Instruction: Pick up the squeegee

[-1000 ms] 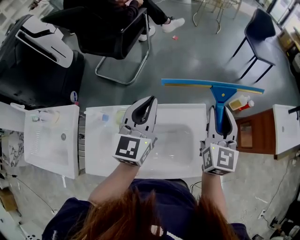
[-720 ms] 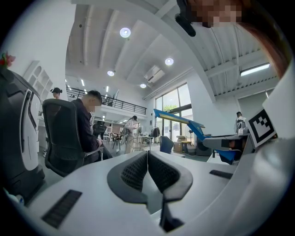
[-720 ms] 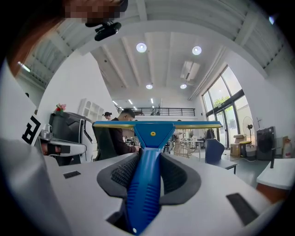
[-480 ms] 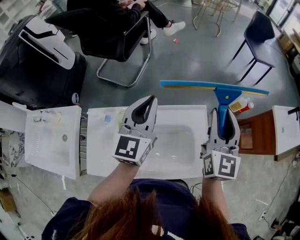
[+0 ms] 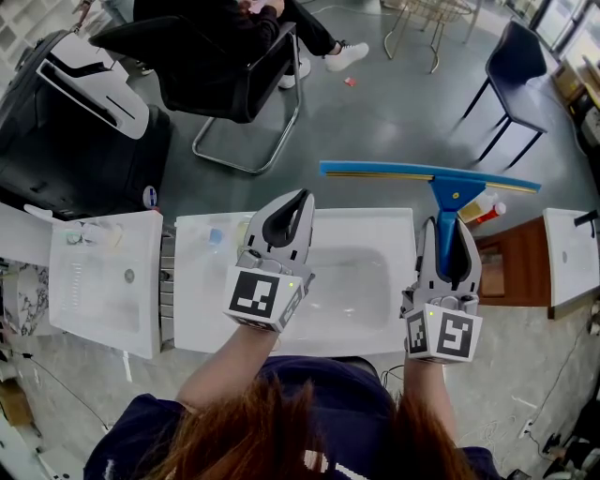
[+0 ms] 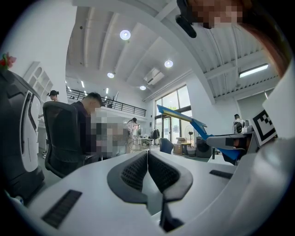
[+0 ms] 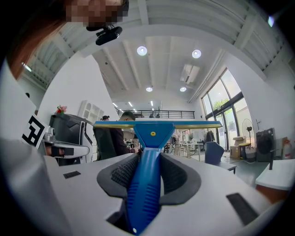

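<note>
A glossy white sink (image 5: 370, 323) stands over a polished grey floor (image 5: 375, 122). Beyond it is a black chair (image 5: 234, 75) on a bent chrome frame. Above the sink's right edge, the right hand-held gripper (image 5: 448, 230) clamps the ribbed blue plastic handle of the squeegee (image 5: 441, 187). Its long flat blade lies level past the sink's far rim. Above the sink's middle, the left hand-held gripper (image 5: 302, 199) is clenched on nothing. The seated person (image 5: 281, 14) is cut off at the top of the head view.

Nothing legible here, no words and no numbers. The cube (image 5: 265, 298) on the left gripper (image 5: 302, 199) and the cube (image 5: 444, 336) on the right gripper (image 5: 446, 223) show only black-and-white square code patterns, no letters. The small bottle (image 5: 487, 208) has a label too tiny to read.
</note>
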`<state>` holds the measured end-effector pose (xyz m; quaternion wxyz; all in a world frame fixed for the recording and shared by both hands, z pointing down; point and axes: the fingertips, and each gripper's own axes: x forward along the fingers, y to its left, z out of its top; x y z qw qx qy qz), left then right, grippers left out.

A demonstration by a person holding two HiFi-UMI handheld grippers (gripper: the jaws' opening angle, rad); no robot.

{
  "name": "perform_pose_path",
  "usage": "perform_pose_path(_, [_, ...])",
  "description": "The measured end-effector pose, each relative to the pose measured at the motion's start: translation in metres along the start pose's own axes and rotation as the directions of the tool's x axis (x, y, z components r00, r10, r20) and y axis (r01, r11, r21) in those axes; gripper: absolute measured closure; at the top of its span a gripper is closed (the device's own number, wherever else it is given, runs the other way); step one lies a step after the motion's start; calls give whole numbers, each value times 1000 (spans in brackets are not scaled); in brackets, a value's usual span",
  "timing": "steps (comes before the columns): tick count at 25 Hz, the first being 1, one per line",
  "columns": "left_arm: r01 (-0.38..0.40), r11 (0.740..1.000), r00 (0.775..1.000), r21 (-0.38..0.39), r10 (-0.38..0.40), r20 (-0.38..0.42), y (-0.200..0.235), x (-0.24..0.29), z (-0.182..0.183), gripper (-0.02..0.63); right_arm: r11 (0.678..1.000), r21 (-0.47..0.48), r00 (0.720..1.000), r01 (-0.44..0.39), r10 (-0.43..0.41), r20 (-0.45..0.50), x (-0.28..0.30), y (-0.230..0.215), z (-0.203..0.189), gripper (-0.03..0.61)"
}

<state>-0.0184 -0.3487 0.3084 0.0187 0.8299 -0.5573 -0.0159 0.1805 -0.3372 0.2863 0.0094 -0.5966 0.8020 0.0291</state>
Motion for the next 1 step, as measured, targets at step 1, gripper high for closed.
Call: perform_pose_path(1, [1, 1000, 1000, -1, -1, 5, -1, 0, 2, 592, 1000, 0, 1000, 0, 0, 1, -1, 0, 1, 419])
